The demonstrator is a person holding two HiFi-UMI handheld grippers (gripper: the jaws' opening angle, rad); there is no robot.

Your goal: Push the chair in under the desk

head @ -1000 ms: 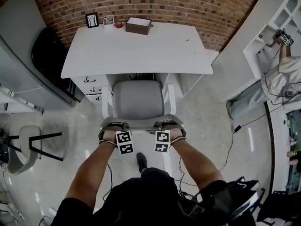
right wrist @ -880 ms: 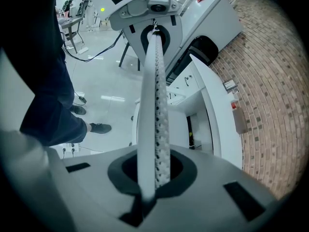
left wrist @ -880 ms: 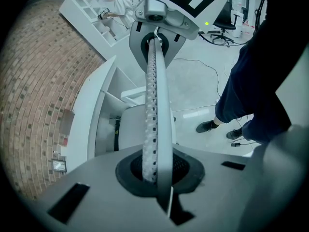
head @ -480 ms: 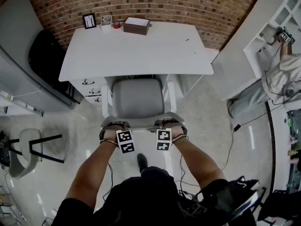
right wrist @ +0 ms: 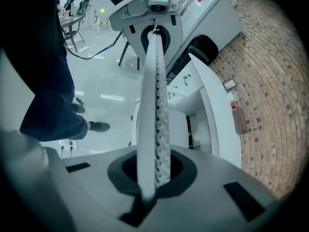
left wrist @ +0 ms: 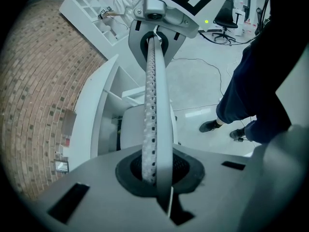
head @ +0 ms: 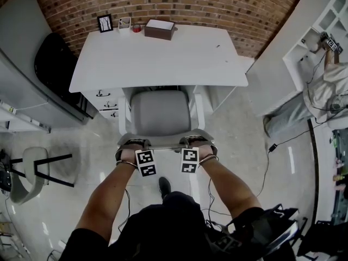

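The grey chair's seat [head: 160, 112] stands half under the white desk [head: 163, 53], its backrest [head: 163, 138] toward me. Both grippers lie along the top of the backrest with their jaws pointing at each other. My left gripper [head: 157, 148] is shut with nothing between its jaws, and so is my right gripper [head: 173, 147]. In the left gripper view the shut left gripper [left wrist: 153, 33] reaches the other gripper's body, with the seat [left wrist: 133, 129] and desk [left wrist: 89, 115] to its left. The right gripper view shows the shut right gripper [right wrist: 155, 33], with the seat [right wrist: 176, 124] and desk [right wrist: 217, 115] to its right.
A brown box [head: 160, 29], a picture frame [head: 105, 23] and a cup [head: 125, 23] stand at the desk's back edge by the brick wall. Drawers [head: 106, 99] flank the chair on the left. Another chair [head: 27, 173] stands at left. Cables [head: 266, 162] cross the floor at right.
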